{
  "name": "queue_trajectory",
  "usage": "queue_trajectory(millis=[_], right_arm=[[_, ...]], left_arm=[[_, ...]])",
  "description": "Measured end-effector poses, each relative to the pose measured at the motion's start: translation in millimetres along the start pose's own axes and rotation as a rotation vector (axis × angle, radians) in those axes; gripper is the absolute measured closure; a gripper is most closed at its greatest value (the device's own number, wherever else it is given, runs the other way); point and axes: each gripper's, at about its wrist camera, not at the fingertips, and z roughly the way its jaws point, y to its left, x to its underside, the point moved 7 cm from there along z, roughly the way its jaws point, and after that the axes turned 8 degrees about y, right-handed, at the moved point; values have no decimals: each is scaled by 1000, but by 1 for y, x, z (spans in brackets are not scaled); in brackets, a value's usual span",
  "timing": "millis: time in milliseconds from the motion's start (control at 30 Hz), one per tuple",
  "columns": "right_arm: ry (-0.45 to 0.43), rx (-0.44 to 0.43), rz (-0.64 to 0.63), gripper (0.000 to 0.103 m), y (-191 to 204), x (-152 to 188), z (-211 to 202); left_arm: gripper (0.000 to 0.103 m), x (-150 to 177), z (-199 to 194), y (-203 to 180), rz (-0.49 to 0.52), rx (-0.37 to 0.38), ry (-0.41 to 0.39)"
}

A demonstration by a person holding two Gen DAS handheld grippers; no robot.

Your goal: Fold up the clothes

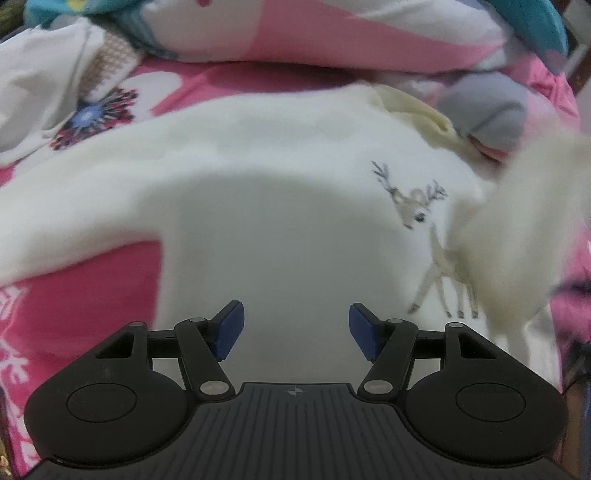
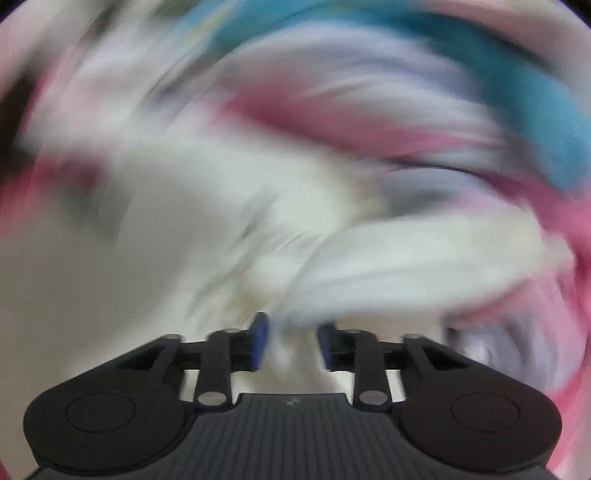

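A white fluffy sweater (image 1: 280, 206) with a deer print (image 1: 424, 221) lies spread on a pink bed cover (image 1: 85, 295). My left gripper (image 1: 295, 328) hovers over the sweater's lower body, open, with nothing between its blue pads. At the right a white sleeve (image 1: 517, 229) is smeared by motion blur. The right wrist view is heavily blurred. There my right gripper (image 2: 293, 341) has its pads apart, with blurred white cloth (image 2: 406, 266) running from the gap off to the right. Whether the pads touch that cloth is hidden by the blur.
A pink, white and teal quilt or pillow (image 1: 332, 33) is heaped along the far edge. A grey bundle (image 1: 487, 107) sits by the sweater's collar. A flower-printed white cloth (image 1: 74, 96) lies at the far left.
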Motion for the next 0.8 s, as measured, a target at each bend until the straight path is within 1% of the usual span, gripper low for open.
queue_trajectory(millis=[33, 67, 133, 267, 300, 367, 467, 533, 600, 633, 667, 700, 767, 800], right_arm=[[33, 15, -84, 65, 20, 4, 10], [52, 26, -138, 65, 34, 8, 17], [70, 30, -145, 65, 43, 12, 22], [74, -71, 103, 63, 16, 9, 7], [76, -143, 214, 63, 4, 10, 1], [77, -341, 476, 62, -16, 12, -10], [120, -776, 897, 62, -27, 35, -27], [166, -1009, 1081, 61, -11, 52, -36], [226, -1162, 1195, 61, 13, 70, -44], [252, -1180, 1223, 60, 22, 76, -46], [269, -1164, 1239, 60, 26, 80, -45], [270, -1124, 1251, 60, 25, 84, -41], [238, -1042, 1314, 59, 11, 87, -25], [221, -1004, 1344, 59, 4, 89, -18]], left_arm=[[40, -1, 0, 2, -6, 0, -1], [40, -1, 0, 4, -11, -1, -2], [40, -3, -1, 9, -23, -2, -5], [40, -2, 0, 10, -47, 28, 0], [40, -3, -1, 9, -55, 44, 1], [40, -5, -1, 8, -88, 88, 4], [39, -10, 0, 7, -162, 177, 7], [38, -14, 4, 6, -200, 218, 7], [38, -18, 10, 3, -216, 243, 10], [38, -21, 14, 1, -208, 246, 8], [38, -24, 18, -1, -196, 246, 4], [38, -27, 24, -4, -200, 248, 7], [38, -35, 34, -8, -208, 253, 13], [38, -39, 36, -9, -230, 265, 2]])
